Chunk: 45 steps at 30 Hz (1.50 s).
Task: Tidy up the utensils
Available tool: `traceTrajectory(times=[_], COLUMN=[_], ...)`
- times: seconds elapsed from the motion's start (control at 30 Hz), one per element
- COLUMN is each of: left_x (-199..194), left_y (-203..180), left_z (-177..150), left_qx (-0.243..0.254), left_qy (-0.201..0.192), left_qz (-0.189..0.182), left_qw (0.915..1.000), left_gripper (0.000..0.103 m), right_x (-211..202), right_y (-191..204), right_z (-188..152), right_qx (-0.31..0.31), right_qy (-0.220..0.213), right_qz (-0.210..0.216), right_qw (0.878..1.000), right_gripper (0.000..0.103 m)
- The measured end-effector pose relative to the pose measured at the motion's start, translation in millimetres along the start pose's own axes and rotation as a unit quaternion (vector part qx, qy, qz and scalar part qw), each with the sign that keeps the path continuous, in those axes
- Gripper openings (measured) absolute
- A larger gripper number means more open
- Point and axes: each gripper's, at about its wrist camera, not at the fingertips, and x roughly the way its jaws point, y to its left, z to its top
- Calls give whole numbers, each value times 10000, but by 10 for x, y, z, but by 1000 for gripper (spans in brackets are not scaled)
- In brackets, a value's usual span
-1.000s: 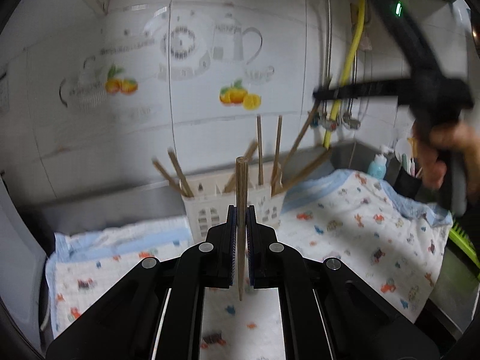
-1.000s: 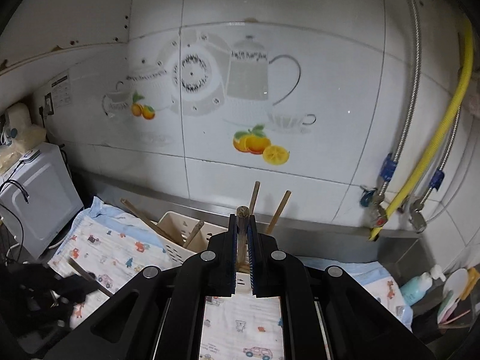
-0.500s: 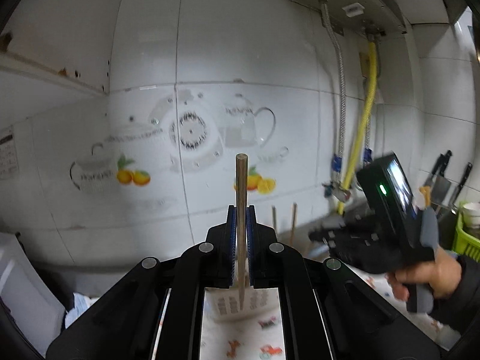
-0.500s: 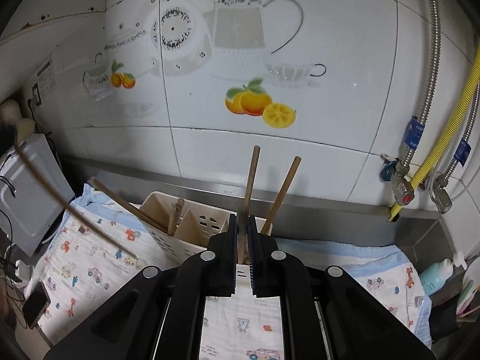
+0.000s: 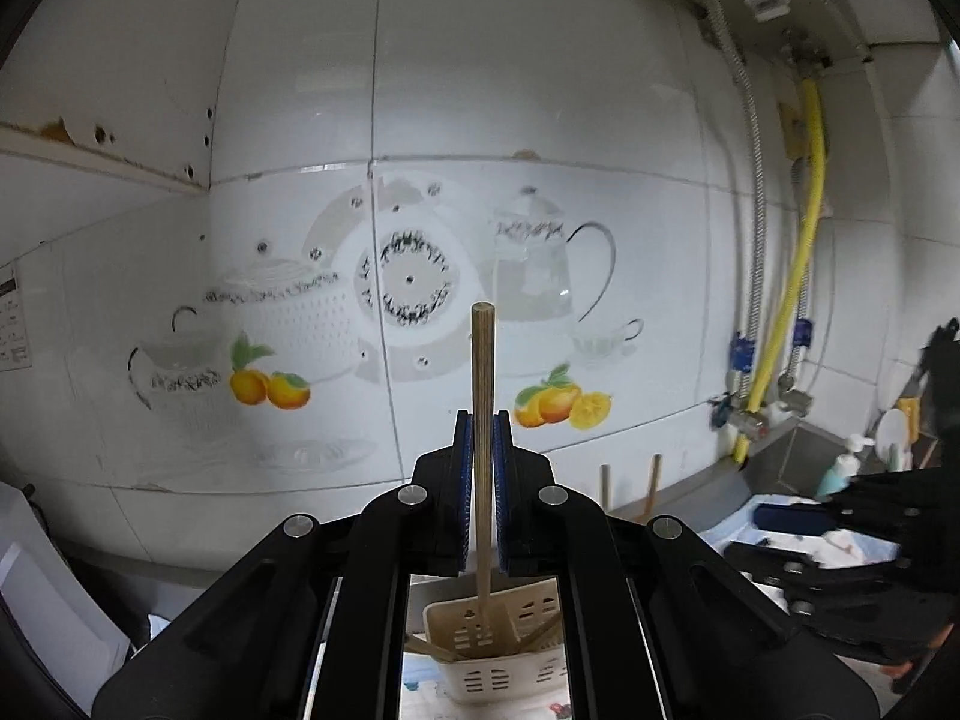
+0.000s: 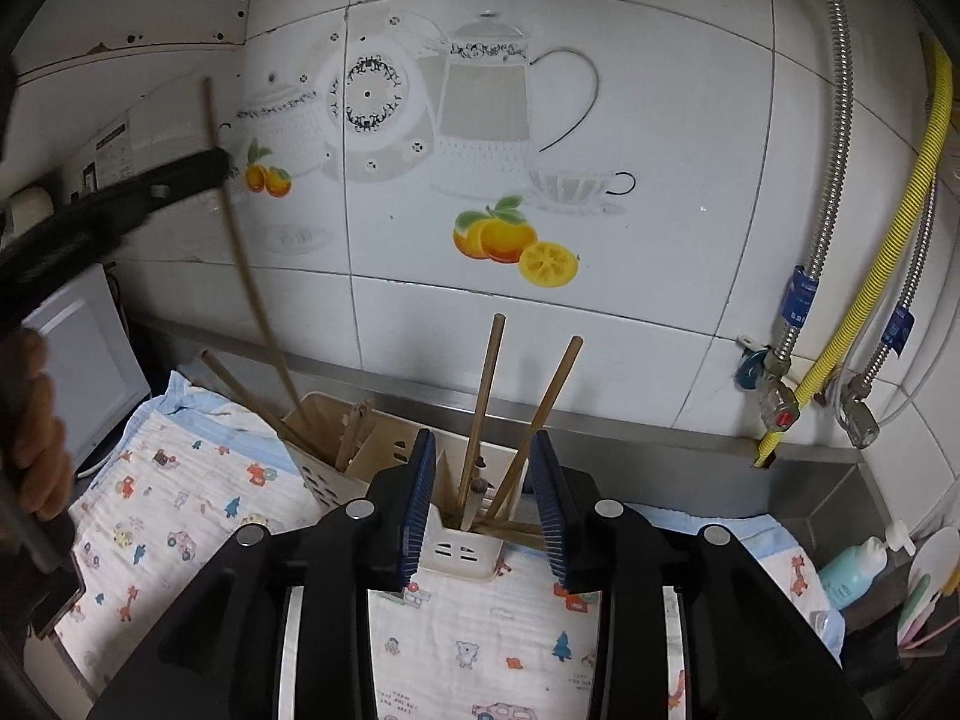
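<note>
Holder [image 6: 462, 546]: 2 upright chopsticks [image 6: 480, 408], 1 gripped.

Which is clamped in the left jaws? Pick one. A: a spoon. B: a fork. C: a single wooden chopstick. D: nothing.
C: the left gripper is shut on a single wooden chopstick, which stands upright between its jaws above the utensil holder.

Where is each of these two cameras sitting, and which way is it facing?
Left wrist: on the left gripper, facing the white tiled wall; its fingers hold a wooden chopstick.
Right wrist: on the right gripper, tilted down at the cream slotted plastic utensil basket on the cartoon-print cloth; its fingers are opening, pressing on nothing; a hand shows at left.
Shared: the wall, the basket, the yellow corrugated hose.
</note>
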Motion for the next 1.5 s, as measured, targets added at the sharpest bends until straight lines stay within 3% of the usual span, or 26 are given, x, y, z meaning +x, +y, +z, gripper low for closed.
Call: traceTrajectory(times=[0.43, 0.73, 0.87, 0.97, 1.17, 1.5], left_x=[454, 431, 296, 189, -103, -641], left_y=[216, 215, 220, 234, 234, 230], left_z=[-416, -458, -442, -440, -522, -851], left_qx=[-404, -430, -424, -448, -466, -557], left_qy=[791, 879, 802, 790, 758, 840], left_qz=[5, 25, 115, 102, 134, 165], left_qw=[9960, 9952, 9958, 9958, 9959, 9948], left_gripper=[6, 10, 33, 35, 53, 79], right_x=[-117, -262, -342, -398, -584, -870], right_y=[47, 112, 122, 171, 186, 275], right_z=[-233, -434, -506, -575, -736, -1019], right_qx=[-4, 38, 155, 118, 299, 565], right_qy=[-52, -127, -173, -191, -283, -385], right_qz=[88, -56, 29, -44, -86, -20], right_qw=[9999, 9999, 9997, 9997, 9991, 9977], right_gripper=[59, 67, 74, 76, 86, 89])
